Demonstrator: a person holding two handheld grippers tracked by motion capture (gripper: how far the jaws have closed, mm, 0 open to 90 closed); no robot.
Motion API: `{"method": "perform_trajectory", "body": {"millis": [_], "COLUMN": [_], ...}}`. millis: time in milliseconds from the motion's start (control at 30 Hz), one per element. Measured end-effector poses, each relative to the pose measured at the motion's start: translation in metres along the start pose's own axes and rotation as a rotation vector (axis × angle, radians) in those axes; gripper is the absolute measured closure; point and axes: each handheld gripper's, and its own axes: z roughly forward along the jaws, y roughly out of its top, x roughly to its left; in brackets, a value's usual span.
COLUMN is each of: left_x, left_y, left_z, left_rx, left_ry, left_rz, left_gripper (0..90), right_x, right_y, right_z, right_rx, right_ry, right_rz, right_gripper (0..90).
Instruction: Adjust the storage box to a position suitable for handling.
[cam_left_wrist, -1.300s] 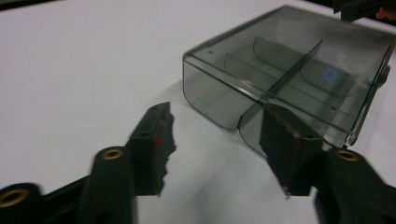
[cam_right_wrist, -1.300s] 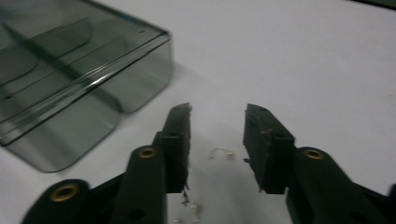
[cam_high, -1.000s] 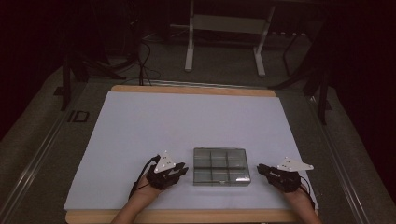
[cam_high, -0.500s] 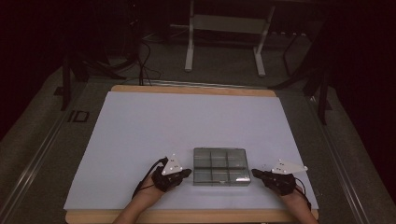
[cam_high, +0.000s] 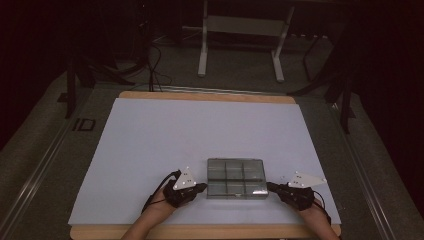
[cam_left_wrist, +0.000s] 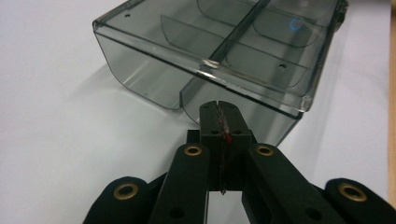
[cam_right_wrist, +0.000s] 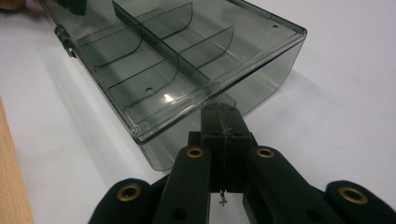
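Presently, both pairs of black two-jaw tongs are seen fully closed, nothing being gripped between the pads. The left gripper (cam_high: 202, 187) is set with its pressed-together tips against the left end wall of a smoky grey, transparent plastic compartment box (cam_high: 235, 178), at the central divider, as is shown in the left gripper view (cam_left_wrist: 218, 108). The right gripper (cam_high: 270, 187) is placed likewise at the right end wall (cam_right_wrist: 219, 112). Six compartments are formed by curved partitions inside the box (cam_left_wrist: 224, 51), and no contents can be made out in them (cam_right_wrist: 177, 56). The box is thus flanked by the grippers, near the front edge of a white table covering (cam_high: 200, 135).
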Motion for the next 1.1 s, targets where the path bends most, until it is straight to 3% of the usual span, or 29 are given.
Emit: {"method": "perform_trajectory", "body": {"millis": [267,500,733,1100], "left_x": [-0.002,-0.001,0.003,0.013], "left_y": [0.005,0.009,0.012,0.019], "left_z": [-0.007,-0.006,-0.006,-0.002], "left_rx": [-0.022,-0.019,-0.058,-0.114], "left_ry": [-0.017,-0.005,0.042,0.087], "left_rz": [0.016,0.028,0.017,0.011], "left_gripper": [89.9,89.5,70.5,65.8], "right_x": [0.001,0.001,-0.004,-0.011], "right_y": [0.004,0.006,0.009,0.019], "right_z": [-0.002,-0.003,-0.004,-0.002], "right_rx": [-0.007,-0.007,-0.032,-0.052], "right_ry": [-0.001,0.009,-0.012,-0.044], "right_rz": [-0.012,-0.013,0.007,-0.005], "right_gripper": [90.0,89.9,74.2,68.6]}}
